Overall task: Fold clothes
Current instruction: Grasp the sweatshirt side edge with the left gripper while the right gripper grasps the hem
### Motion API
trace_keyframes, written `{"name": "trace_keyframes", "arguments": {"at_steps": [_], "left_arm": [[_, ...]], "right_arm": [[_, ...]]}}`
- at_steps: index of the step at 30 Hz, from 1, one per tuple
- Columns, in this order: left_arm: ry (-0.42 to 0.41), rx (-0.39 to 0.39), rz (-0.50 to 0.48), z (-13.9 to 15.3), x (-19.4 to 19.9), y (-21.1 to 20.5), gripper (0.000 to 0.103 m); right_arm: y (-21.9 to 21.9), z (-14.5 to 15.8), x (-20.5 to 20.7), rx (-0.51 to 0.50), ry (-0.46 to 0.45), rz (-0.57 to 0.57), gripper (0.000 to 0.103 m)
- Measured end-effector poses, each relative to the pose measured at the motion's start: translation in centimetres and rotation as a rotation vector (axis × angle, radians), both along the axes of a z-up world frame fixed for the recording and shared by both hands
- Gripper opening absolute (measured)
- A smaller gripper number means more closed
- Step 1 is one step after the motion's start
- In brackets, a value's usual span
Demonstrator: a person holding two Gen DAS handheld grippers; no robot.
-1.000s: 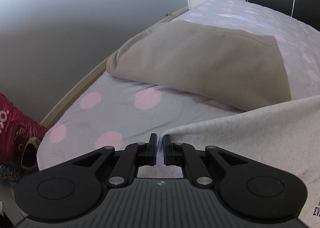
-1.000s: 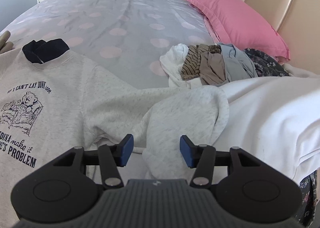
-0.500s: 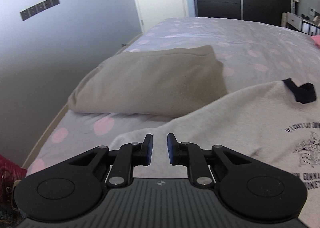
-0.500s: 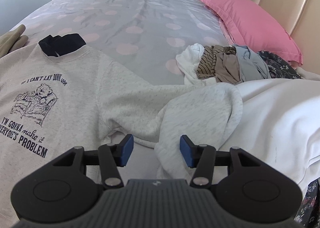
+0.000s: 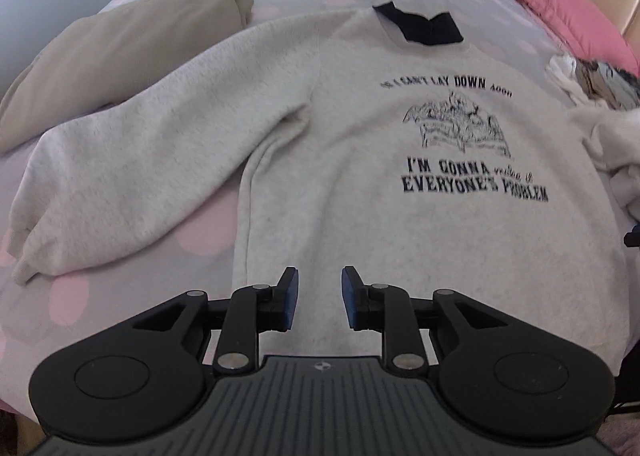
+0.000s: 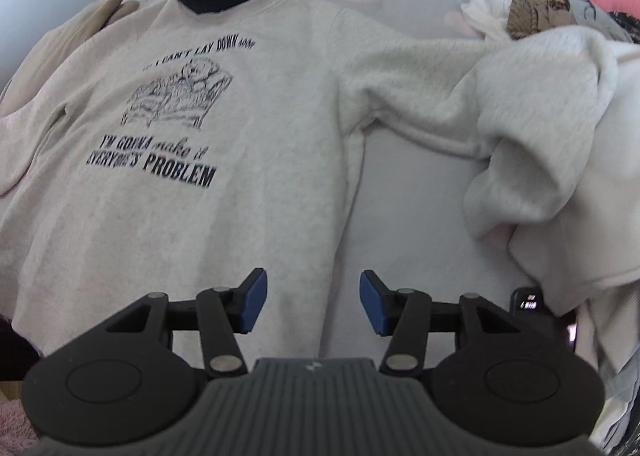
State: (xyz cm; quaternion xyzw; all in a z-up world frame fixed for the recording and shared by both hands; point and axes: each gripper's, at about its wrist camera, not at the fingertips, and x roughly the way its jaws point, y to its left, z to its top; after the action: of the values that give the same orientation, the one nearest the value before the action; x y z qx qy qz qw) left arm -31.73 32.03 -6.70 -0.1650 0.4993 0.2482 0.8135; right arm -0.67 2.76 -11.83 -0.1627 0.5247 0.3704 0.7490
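A light grey sweatshirt (image 5: 360,183) with a dark collar and black printed text lies face up on the bed; it also shows in the right wrist view (image 6: 248,159). Its left sleeve (image 5: 132,175) is spread out flat. Its right sleeve (image 6: 500,115) is bunched against a white cover. My left gripper (image 5: 319,296) is open and empty above the lower left hem. My right gripper (image 6: 312,300) is open and empty above the lower right side seam.
A folded beige garment (image 5: 104,55) lies at the left on the dotted bedspread (image 5: 120,260). A pile of unfolded clothes (image 6: 520,7) and a pink pillow (image 5: 560,11) are at the right. A small dark device (image 6: 530,300) lies by the white cover (image 6: 592,223).
My left gripper opened, letting go of the sweatshirt's edge, and swung right over the sweatshirt. My right gripper stayed open and tilted down toward the sweatshirt's lower right side.
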Motion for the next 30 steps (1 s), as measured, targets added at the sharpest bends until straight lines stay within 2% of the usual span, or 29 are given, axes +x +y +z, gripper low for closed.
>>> {"name": "trace_keyframes", "arguments": {"at_steps": [2,4,11,15,18,19,20,22,23,25,27,30], "left_arm": [[0.037,0.004,0.018,-0.9,-0.8,-0.2,0.032],[0.072,0.016,0.044,-1.4,-1.8,-0.2,0.035],[0.165,0.013,0.116,-2.7,-4.1,-0.1,0.039],[0.183,-0.038,0.096,-3.2,-4.1,-0.7,0.041],[0.209,0.002,0.057,-3.4,-3.8,-2.0,0.041],[0.227,0.023,0.05,-3.6,-3.7,-2.3,0.04],[0.243,0.043,0.041,-3.7,-3.6,-2.5,0.031],[0.263,0.063,0.02,-4.0,-3.5,-2.7,0.024],[0.272,0.072,0.011,-4.1,-3.5,-2.8,0.016],[0.27,0.08,0.019,-4.1,-3.6,-2.7,0.01],[0.221,0.056,0.092,-3.3,-4.2,-1.3,0.008],[0.144,-0.057,0.25,-2.2,-5.8,2.2,0.008]], "right_arm": [[-0.3,-1.0,-1.3,-0.016,0.039,0.002,0.055],[-1.0,-1.9,-2.2,-0.027,0.072,-0.019,0.055],[-3.3,-3.8,-4.2,-0.065,0.146,-0.095,0.055],[-4.4,-4.3,-4.8,-0.085,0.187,-0.144,0.055],[-4.3,-4.8,-5.1,-0.107,0.202,-0.141,0.055],[-4.1,-4.8,-5.2,-0.112,0.198,-0.131,0.056],[-4.0,-4.9,-5.4,-0.118,0.193,-0.12,0.056],[-3.7,-4.9,-5.6,-0.125,0.187,-0.101,0.056],[-3.6,-4.9,-5.7,-0.127,0.186,-0.092,0.056],[-3.3,-4.9,-5.9,-0.129,0.185,-0.076,0.056],[-3.2,-4.8,-6.2,-0.132,0.182,-0.062,0.057],[-3.4,-4.8,-6.3,-0.137,0.175,-0.061,0.057]]}}
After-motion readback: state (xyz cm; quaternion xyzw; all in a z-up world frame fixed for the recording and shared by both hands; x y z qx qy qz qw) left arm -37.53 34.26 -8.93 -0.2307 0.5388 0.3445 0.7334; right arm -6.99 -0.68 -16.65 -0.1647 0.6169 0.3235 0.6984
